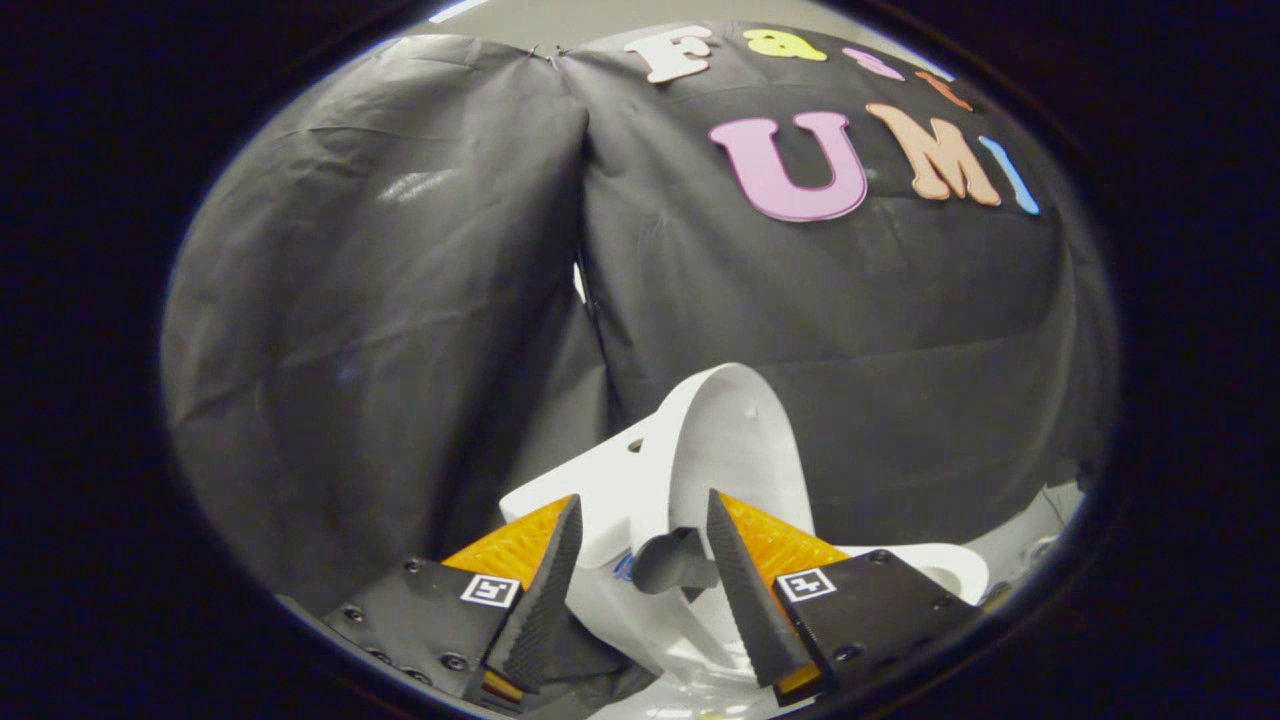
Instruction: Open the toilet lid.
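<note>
The gripper [640,525] is pitched upward, looking up at the black cloth wall [380,300] of the booth; its two fingers [548,580] stand apart, a clear gap between them, pressing on nothing. Just ahead of them sits the white toilet [600,500]; its lid [735,440] stands raised, leaning back toward the cloth, the pale underside facing the fingers. A small dark rounded piece [672,560] shows in the gap between the fingers, against the toilet's white body; whether either finger touches it, I cannot tell.
</note>
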### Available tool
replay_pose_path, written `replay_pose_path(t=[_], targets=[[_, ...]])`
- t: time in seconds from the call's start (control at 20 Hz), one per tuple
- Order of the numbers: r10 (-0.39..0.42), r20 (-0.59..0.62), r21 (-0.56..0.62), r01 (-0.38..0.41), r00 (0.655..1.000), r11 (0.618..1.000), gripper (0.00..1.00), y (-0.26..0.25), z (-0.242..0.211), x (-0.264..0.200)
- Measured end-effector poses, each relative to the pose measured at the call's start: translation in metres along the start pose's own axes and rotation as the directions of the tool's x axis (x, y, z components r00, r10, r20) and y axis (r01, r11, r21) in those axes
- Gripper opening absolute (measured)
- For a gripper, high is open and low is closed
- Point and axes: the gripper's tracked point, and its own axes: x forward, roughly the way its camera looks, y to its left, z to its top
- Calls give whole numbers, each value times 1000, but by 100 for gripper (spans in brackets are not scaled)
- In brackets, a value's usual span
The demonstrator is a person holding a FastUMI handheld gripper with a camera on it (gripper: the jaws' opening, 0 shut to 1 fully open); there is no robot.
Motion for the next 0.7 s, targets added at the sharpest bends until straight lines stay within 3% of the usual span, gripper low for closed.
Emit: replay_pose_path(t=[0.4,0.65,0.7], targets=[[-144,84,-33,147,986,989,78,-95,51,-35],[-151,151,-24,156,977,987,78,-158,82,-73],[-180,163,-35,188,970,982,78,-178,84,-86]])
